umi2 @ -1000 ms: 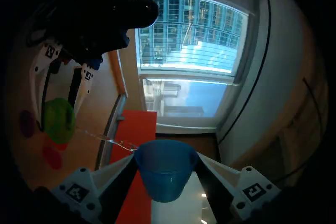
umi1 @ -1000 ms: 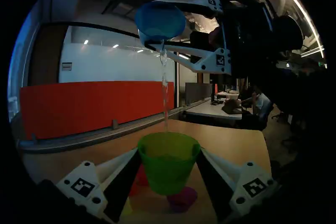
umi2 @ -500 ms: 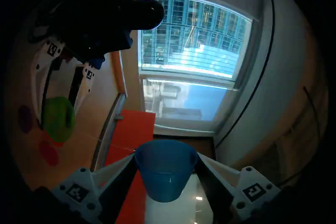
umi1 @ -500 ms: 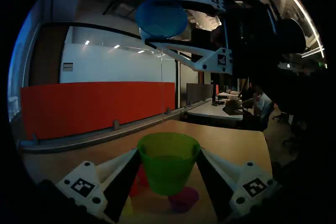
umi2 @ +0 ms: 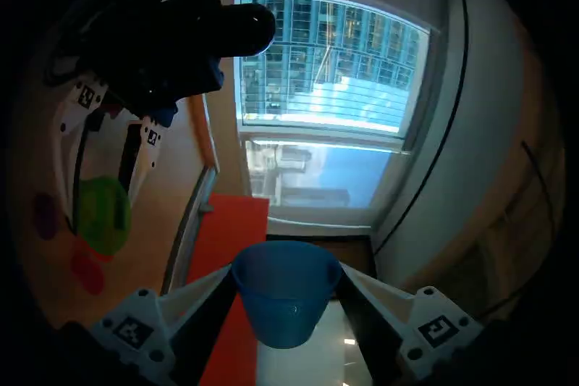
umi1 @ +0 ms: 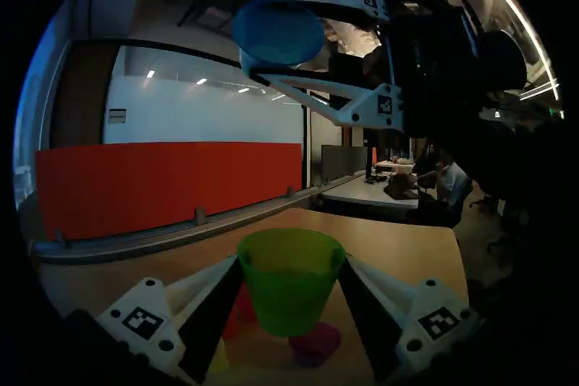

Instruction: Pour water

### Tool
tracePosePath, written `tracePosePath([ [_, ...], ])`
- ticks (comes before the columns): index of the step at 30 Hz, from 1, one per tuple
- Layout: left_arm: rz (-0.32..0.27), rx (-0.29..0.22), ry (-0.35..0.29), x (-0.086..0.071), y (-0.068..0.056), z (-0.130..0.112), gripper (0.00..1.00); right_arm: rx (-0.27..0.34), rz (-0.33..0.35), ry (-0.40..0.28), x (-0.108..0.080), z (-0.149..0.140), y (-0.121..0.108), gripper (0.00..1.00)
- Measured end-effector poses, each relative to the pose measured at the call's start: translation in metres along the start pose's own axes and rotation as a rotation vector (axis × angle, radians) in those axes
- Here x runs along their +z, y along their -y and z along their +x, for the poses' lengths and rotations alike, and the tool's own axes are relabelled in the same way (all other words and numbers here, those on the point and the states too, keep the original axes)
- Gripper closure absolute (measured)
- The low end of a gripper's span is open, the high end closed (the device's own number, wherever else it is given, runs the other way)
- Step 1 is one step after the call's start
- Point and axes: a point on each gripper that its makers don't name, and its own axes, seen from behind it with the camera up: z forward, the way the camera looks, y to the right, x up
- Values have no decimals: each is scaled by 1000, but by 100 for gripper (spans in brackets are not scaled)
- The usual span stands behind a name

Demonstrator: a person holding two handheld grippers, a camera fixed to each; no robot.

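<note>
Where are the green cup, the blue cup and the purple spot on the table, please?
green cup [umi1: 291,295]: left gripper view, its front wall.
blue cup [umi2: 286,310]: right gripper view, its front wall.
purple spot [umi1: 316,342]: left gripper view, its middle.

Green cup [umi1: 291,281]: translucent green plastic, tapered, upright, mouth facing up; clamped between both fingers of the left hand-held gripper [umi1: 291,261], over the desk [umi1: 405,245].
Blue cup [umi1: 279,31]: blue plastic, tapered, tipped sideways, high above the green cup; pinched between both fingers of the right hand-held gripper [umi2: 287,275].
</note>
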Motion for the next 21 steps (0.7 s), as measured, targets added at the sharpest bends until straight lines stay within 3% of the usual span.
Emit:
tracePosePath([
  [6, 2, 4, 0, 0, 0, 2, 14, 95, -6, -2, -2, -4, -3, 9],
  [11, 2, 6, -2, 0, -1, 3, 14, 218, -8, -9, -7, -5, -5, 9],
  [15, 2, 8, -3, 0, 0, 4, 14, 341, -9, -20, -12, -5, -6, 9],
  [21, 6, 12, -6, -1, 0, 6, 14, 572, 5, -45, -20, -3, -2, 9],
])
